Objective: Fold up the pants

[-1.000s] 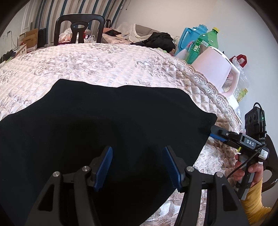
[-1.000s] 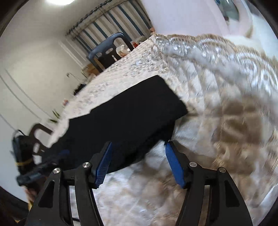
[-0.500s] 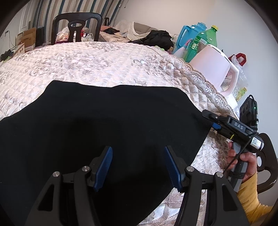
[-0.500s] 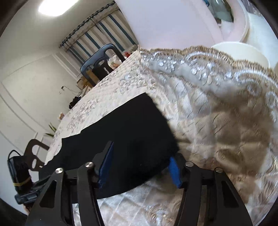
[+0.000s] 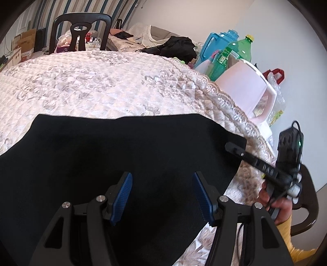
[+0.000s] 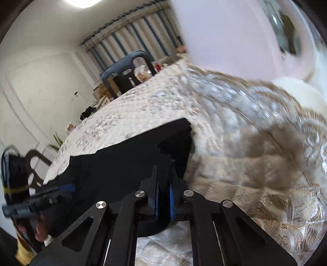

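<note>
The right claw, which was wide a second ago, is closing on the corner of the black pants lying flat on the table, so folding can start, while the left claw hangs wide above them.

Black pants between closing jaws

Left wrist view staying sharp, evenly lit by soft daylight; black pants reading as flat dark mass, folds lost. Right wrist view smearing with motion blur across quilted bedspread at right. Ceiling lamp blowing out at top edge. Fisheye bending both views, dark vignette ringing corners.
</note>
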The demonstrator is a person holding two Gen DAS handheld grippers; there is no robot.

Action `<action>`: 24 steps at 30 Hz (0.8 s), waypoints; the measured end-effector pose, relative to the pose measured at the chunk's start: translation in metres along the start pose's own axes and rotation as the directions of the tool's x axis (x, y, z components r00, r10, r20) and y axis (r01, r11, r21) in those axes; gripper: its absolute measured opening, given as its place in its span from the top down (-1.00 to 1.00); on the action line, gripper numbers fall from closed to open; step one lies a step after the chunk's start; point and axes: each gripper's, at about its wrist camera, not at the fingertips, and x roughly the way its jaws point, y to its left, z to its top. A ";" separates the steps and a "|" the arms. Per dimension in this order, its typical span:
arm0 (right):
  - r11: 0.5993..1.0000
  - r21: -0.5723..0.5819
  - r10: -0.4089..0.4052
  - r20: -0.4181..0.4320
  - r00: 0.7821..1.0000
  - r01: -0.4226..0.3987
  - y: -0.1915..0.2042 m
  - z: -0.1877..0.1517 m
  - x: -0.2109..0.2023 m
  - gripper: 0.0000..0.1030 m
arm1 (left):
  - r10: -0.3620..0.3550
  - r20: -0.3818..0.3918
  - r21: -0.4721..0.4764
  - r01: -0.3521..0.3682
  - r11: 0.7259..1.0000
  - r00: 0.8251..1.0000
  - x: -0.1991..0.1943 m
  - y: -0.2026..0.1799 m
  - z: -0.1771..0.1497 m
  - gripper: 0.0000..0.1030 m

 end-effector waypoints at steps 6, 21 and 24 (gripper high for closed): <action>0.994 -0.109 0.008 0.007 1.000 -0.007 0.026 -0.005 0.000 0.87 | -0.088 0.000 -0.031 0.088 0.996 0.996 0.011 -0.003 0.021 -0.28; 0.960 -0.278 0.044 -0.019 0.999 -0.048 0.063 -0.023 -0.003 0.87 | -0.258 -0.081 -0.071 0.253 0.965 0.963 0.060 -0.028 0.059 -0.49; 0.951 -0.303 0.058 -0.027 0.998 -0.063 0.067 -0.028 -0.004 0.87 | -0.255 -0.095 -0.076 0.248 0.966 0.962 0.064 -0.028 0.060 -0.48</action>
